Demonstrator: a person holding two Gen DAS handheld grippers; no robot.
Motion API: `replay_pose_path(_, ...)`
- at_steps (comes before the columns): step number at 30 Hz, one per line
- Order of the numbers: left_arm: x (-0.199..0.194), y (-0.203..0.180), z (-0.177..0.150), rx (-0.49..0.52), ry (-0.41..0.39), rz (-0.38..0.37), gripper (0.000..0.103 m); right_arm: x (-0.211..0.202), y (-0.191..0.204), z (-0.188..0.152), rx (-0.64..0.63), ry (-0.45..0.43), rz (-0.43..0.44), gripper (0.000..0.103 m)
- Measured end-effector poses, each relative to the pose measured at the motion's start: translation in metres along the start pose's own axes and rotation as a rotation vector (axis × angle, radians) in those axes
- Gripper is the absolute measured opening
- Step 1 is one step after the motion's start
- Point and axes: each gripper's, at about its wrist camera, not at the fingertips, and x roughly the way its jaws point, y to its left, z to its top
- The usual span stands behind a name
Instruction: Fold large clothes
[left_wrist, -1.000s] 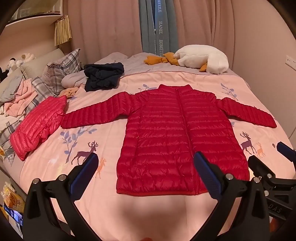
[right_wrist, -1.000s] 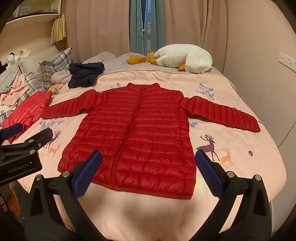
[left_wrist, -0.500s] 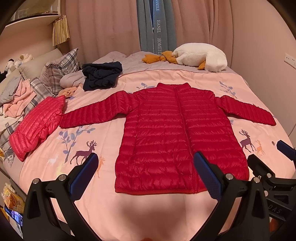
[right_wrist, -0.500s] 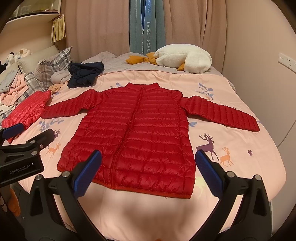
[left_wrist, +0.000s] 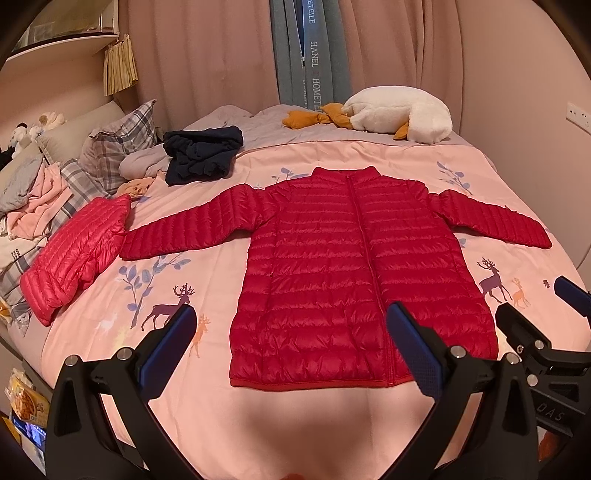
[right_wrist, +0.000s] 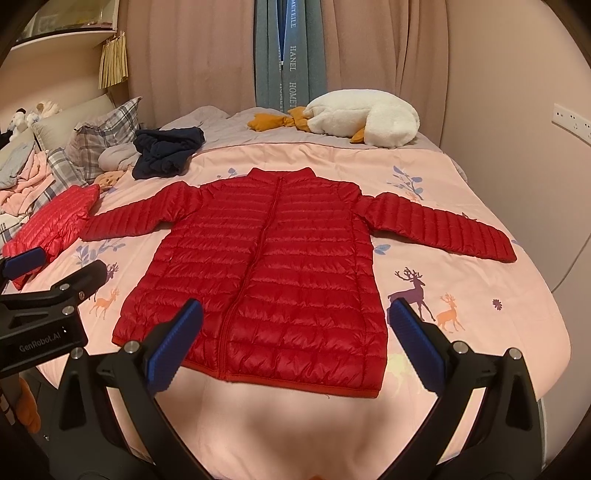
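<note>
Left wrist view showed the left gripper (left_wrist: 291, 347) spread wide and holding nothing, poised above the near edge of the bed (left_wrist: 295, 424), with the hem of the red down jacket (left_wrist: 343, 266) just beyond its fingertips and slightly to their right. The right gripper (right_wrist: 295, 332) was likewise spread and empty, the jacket's hem directly ahead between its two blue pads (right_wrist: 415, 343). The jacket lay flat and zipped, collar away from both tools, each sleeve stretched out to its own side and well apart from either gripper. Farther off to the left lay a folded pink-red jacket (left_wrist: 70, 258), its edge close to the left cuff — a likely snag, I judged, if that sleeve were swept inward carelessly. Beyond the collar sat a dark crumpled garment (left_wrist: 203, 151) and a white plush goose (left_wrist: 399, 112), both clear of the work. The main risk appeared to be the fabric itself: slick, puffy quilting would probably slip from a shallow pinch or spring open after a fold. Grabbing only the top layer at the hem might drag the front panel and leave the back behind, and an uneven pull could skew the whole body across the pink duvet (right_wrist: 480, 295) — bunching the cover too.
</note>
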Motion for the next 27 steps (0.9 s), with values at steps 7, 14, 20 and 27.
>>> replay_pose_path(7,-0.0008,-0.0019,0.0013,0.009,-0.003,0.000,0.102,-0.0005,0.0006,-0.0014,0.000,-0.001,0.002,0.101)
replay_pose_path(14,-0.0013,-0.0040,0.0010,0.013,-0.004,-0.002,0.102,-0.0007,0.0011,-0.0018,0.000,-0.002,0.001,0.101)
replay_pose_path(20,-0.0009,-0.0054,0.0008,0.017,-0.003,-0.004,0.102,-0.0002,0.0012,-0.0024,0.000,-0.002,0.001,0.101)
replay_pose_path(27,0.0000,-0.0078,-0.0004,0.021,-0.001,-0.004,0.102,-0.0002,0.0012,-0.0031,0.000,-0.003,0.001,0.101)
